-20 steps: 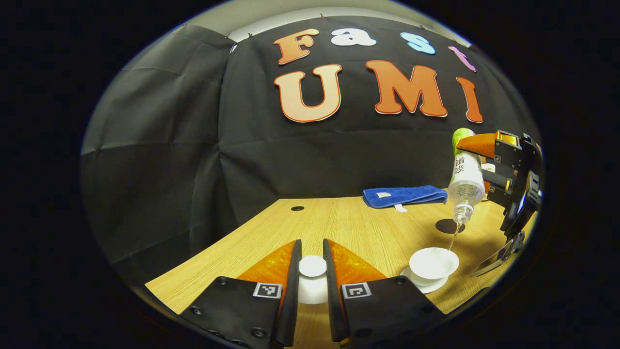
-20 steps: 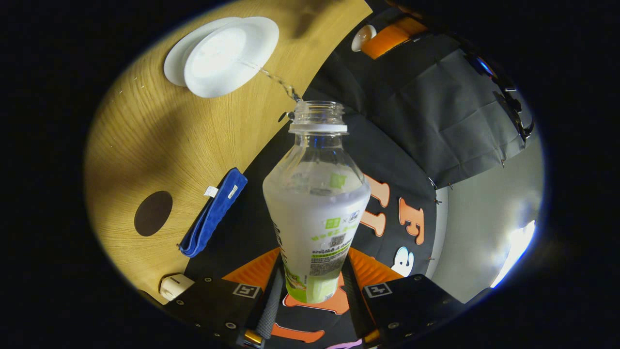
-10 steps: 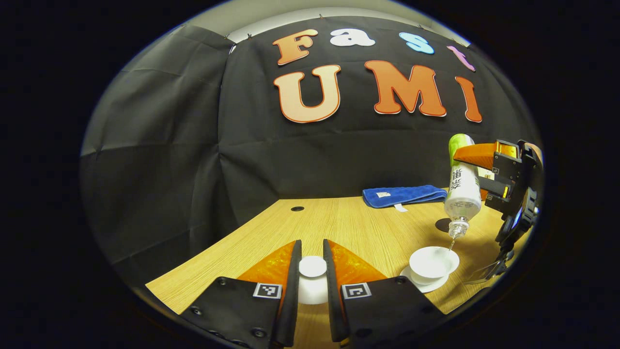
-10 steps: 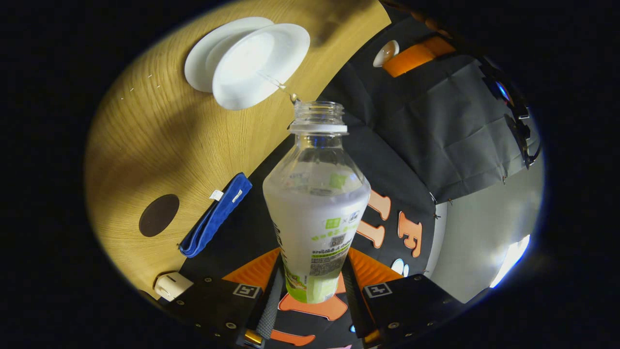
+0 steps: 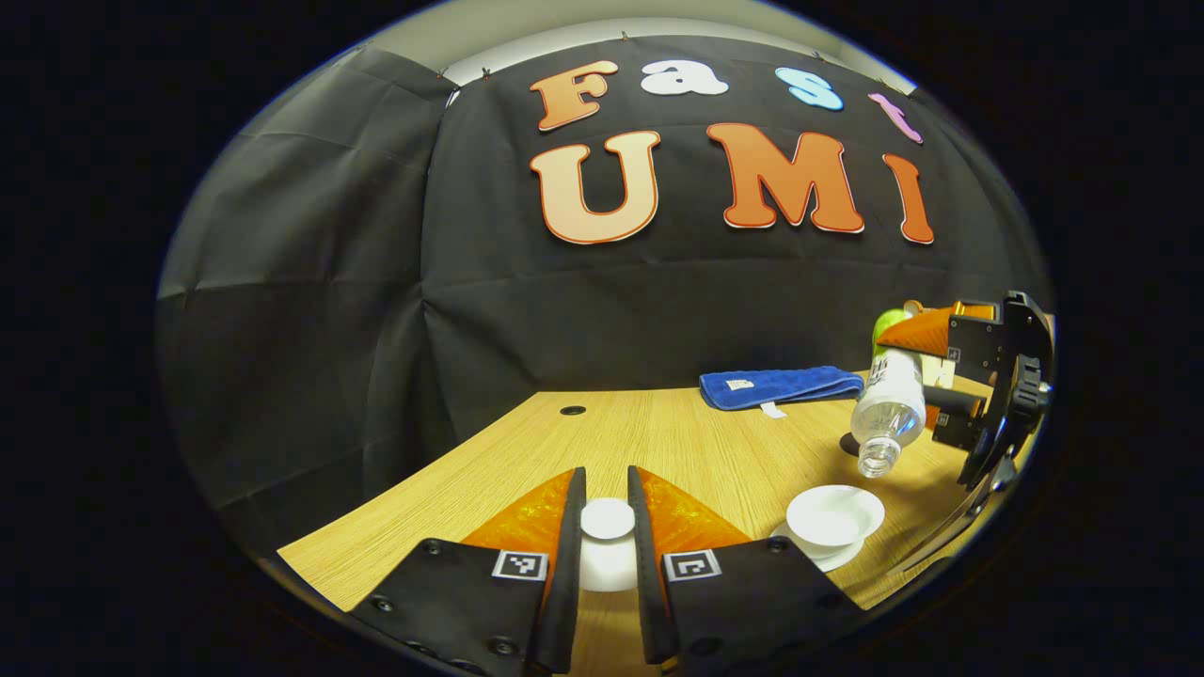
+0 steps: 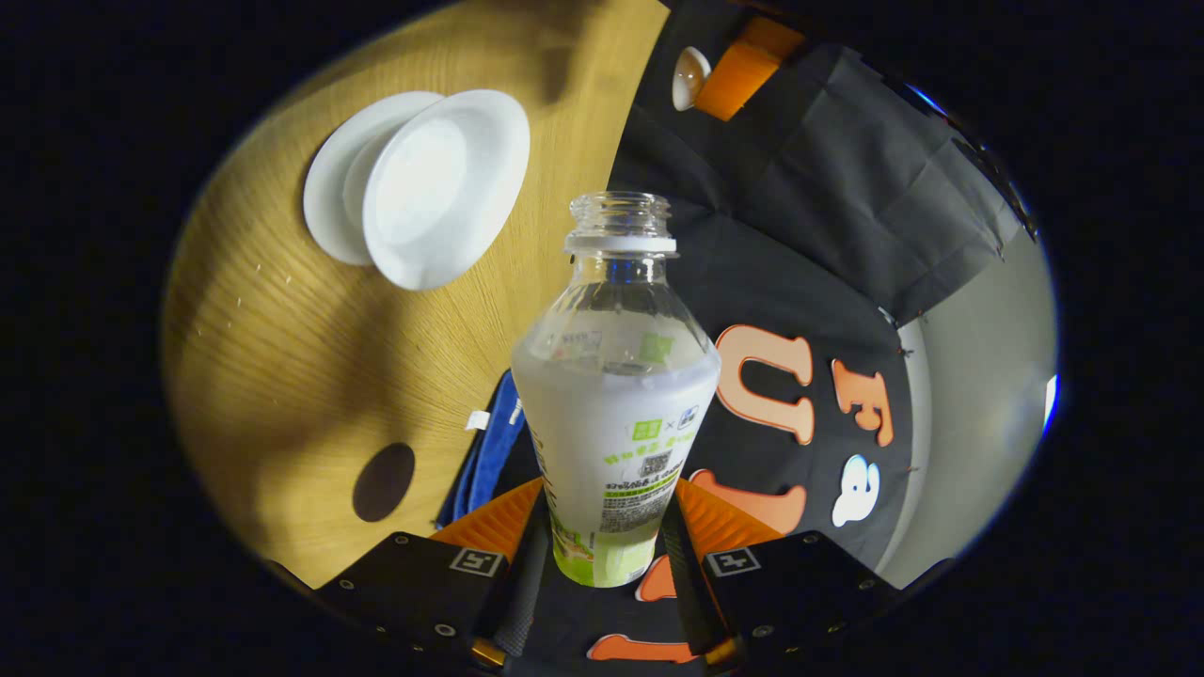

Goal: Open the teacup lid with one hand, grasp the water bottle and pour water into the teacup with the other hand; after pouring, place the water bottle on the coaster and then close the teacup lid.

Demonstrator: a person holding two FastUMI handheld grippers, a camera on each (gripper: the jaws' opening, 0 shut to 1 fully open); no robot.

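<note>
My left gripper (image 5: 607,536) is shut on the white teacup lid (image 5: 607,519) by its knob, low over the table's near edge. The open white teacup (image 5: 834,515) stands on its saucer (image 5: 840,557) to the right. My right gripper (image 6: 602,545) is shut on the clear water bottle (image 6: 616,395), capless, with a white and green label. In the left gripper view the bottle (image 5: 889,404) tilts neck-down above and just behind the cup, with no stream showing. The dark round coaster (image 6: 383,481) lies on the wood beyond the cup (image 6: 442,188).
A folded blue towel (image 5: 779,385) lies at the table's back edge by the black cloth wall. A small round hole (image 5: 571,410) sits in the wooden tabletop (image 5: 677,442) at the back left. A cream-coloured object is partly hidden behind the right gripper.
The bottle has swung up from steeply inverted to a shallower tilt and dropped lower, and the water stream into the cup has stopped. The left gripper with the lid stayed put.
</note>
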